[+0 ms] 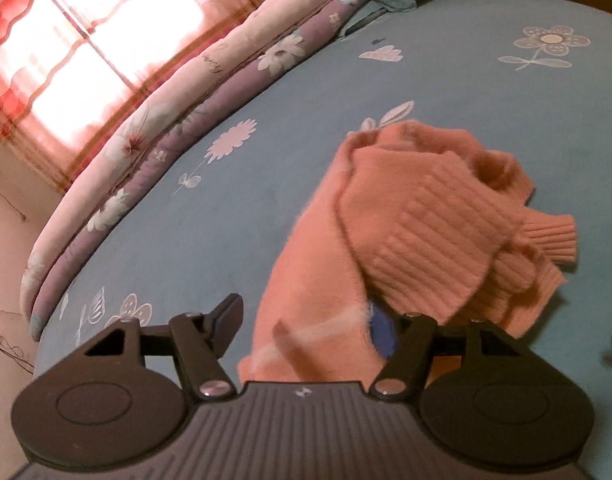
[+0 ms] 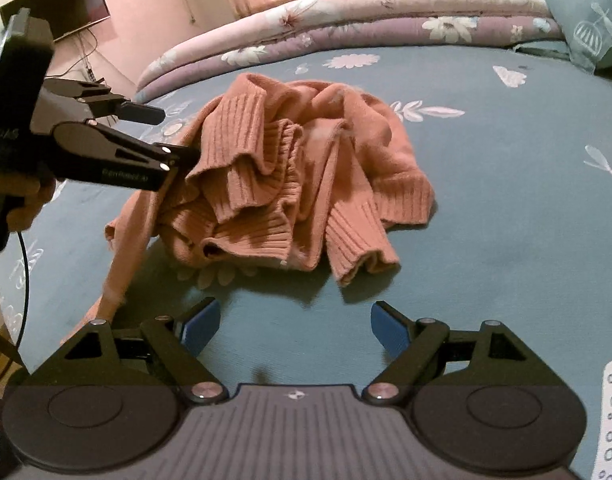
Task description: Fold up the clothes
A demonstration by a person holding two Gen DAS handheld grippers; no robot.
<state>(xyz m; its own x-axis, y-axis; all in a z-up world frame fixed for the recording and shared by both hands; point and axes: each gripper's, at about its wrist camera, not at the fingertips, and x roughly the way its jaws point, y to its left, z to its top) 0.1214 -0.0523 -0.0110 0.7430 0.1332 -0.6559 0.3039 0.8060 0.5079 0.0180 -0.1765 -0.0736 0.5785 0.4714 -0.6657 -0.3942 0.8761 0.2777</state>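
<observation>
one salmon-pink ribbed sweater (image 2: 290, 176), crumpled in a heap near the middle of a bed under a teal flowered sheet (image 2: 506, 208), one edge drawn out toward the left gripper (image 1: 306, 320). left gripper: fingers part-way apart with sweater cloth lying between them, one finger hidden under the cloth, so a firm grip cannot be told; right gripper (image 2: 294, 324): blue-padded fingers wide apart and empty, just short of the heap. beyond: a rolled floral quilt (image 2: 346, 28) along the far edge, a curtained window (image 1: 66, 52).
</observation>
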